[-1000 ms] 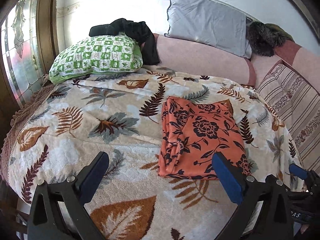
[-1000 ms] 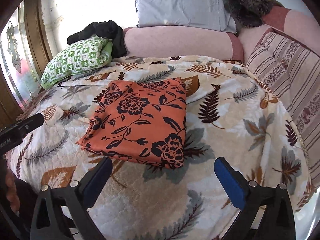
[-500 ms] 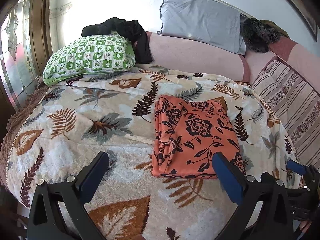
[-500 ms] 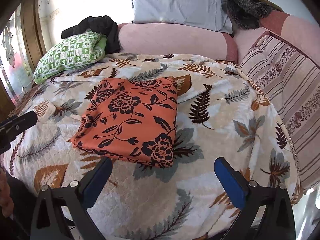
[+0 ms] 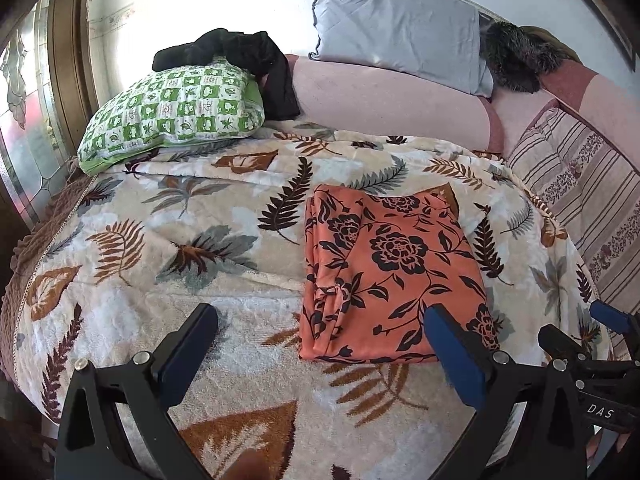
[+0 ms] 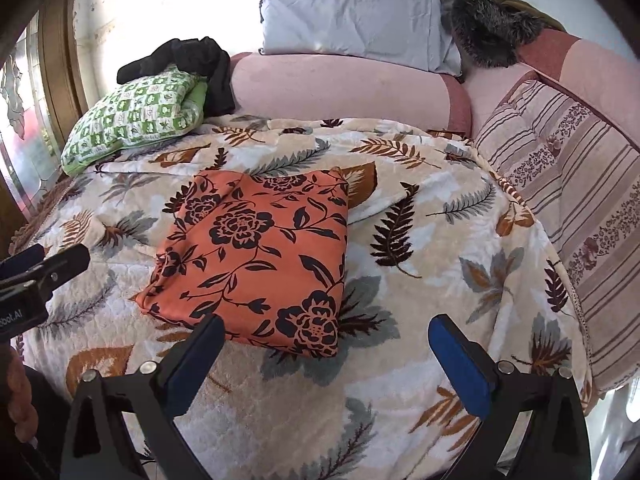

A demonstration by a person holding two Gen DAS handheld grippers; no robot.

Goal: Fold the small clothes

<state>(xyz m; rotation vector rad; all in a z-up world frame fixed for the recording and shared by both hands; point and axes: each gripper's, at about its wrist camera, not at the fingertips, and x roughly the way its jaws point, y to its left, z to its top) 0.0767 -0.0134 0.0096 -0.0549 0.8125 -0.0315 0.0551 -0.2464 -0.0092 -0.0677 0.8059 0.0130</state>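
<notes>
Orange black-flowered cloth garment (image 5: 390, 276): folded flat rectangle on leaf-print bed blanket (image 5: 160, 248); folding apparently complete; left tool (image 5: 320, 346), right tool (image 6: 326, 356): both agape, empty.

Folded orange floral-print cloth (image 6: 256, 256) lies flat on the leaf-patterned fleece blanket (image 6: 420, 288), roughly mid-bed, no gripper touching it. Left gripper (image 5: 320, 352) hovers before the cloth's near edge, jaws wide apart; right gripper (image 6: 326, 360) hovers before the cloth's near right corner, jaws also wide apart. Behind the cloth, along the far edge of the blanket, the long pink bolster (image 6: 340, 88). Green-and-white checked pillow (image 6: 132, 116) far left, beside the bolster's left end; black crumpled garment (image 6: 192, 64) draped on that pillow. Grey square cushion (image 6: 352, 16) leans behind the bolster. Striped beige cushion (image 6: 568, 184) right of the blanket.
</notes>
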